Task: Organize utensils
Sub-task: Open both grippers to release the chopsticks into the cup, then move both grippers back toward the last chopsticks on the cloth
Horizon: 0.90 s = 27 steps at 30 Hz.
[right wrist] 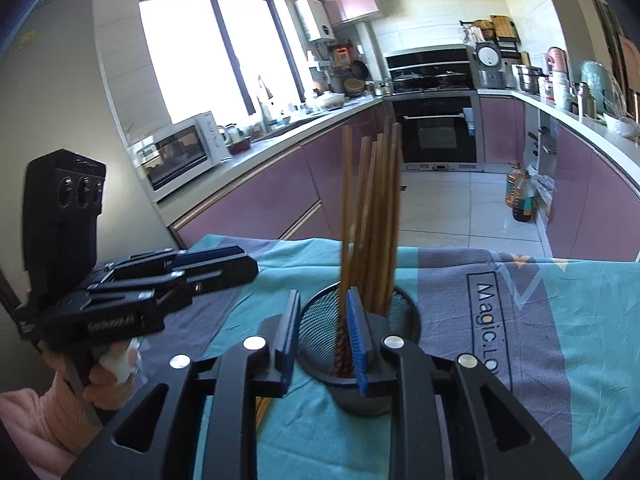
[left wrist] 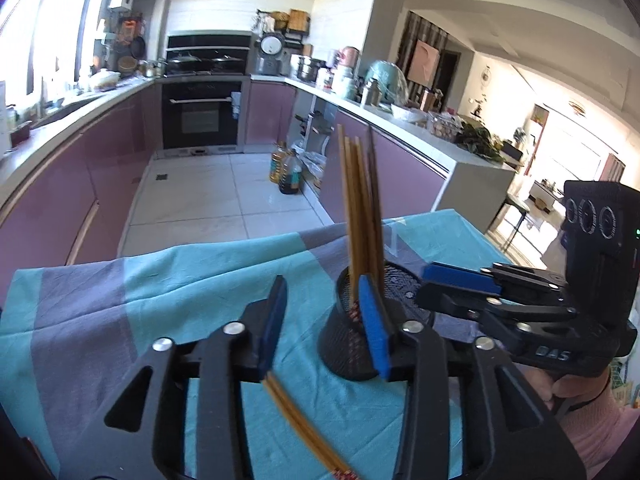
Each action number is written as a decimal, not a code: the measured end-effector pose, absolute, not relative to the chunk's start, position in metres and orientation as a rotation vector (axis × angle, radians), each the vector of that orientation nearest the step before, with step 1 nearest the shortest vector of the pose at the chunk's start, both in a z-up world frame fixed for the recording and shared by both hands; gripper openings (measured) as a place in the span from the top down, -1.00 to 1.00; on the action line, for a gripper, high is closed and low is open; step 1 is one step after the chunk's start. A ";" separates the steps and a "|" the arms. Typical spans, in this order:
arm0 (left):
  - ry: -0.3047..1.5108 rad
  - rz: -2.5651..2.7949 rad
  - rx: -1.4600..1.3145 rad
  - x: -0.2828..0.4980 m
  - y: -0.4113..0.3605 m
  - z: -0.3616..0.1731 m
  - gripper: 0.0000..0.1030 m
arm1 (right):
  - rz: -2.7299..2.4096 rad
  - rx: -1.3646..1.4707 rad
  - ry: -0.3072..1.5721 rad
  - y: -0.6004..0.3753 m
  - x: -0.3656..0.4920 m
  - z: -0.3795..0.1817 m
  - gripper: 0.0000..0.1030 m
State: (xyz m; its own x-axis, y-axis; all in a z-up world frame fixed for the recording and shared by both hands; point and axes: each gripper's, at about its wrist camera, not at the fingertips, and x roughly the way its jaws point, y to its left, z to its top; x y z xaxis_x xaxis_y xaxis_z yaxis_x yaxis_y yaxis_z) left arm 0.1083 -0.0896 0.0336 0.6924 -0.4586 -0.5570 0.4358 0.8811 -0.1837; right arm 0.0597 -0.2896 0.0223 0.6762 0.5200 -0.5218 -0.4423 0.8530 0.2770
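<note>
Both claws tilt downward beside the mesh cup (left wrist: 352,332) of chopsticks (left wrist: 358,208): left claw (left wrist: 324,320) open, empty; right claw (right wrist: 320,336) open, empty.

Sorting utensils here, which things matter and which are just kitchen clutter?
Part of the job:
- brown wooden chopsticks standing in the holder
- black mesh utensil holder
- loose wooden chopsticks lying on the cloth

Just lying about:
- white microwave oven
- amber oil bottles on the floor
- teal and grey tablecloth
</note>
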 end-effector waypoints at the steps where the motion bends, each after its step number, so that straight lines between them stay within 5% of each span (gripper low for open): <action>1: 0.616 -0.476 -0.035 0.102 -0.082 0.032 0.11 | 0.562 0.121 0.636 -0.286 0.055 0.020 0.37; 11: 0.683 -0.308 -0.040 0.066 -0.032 -0.015 -0.20 | 0.622 0.052 0.829 -0.237 0.041 -0.043 0.25; 27: 0.772 -0.293 -0.061 0.048 -0.024 -0.062 -0.20 | 0.550 -0.044 0.908 -0.202 0.038 -0.077 0.26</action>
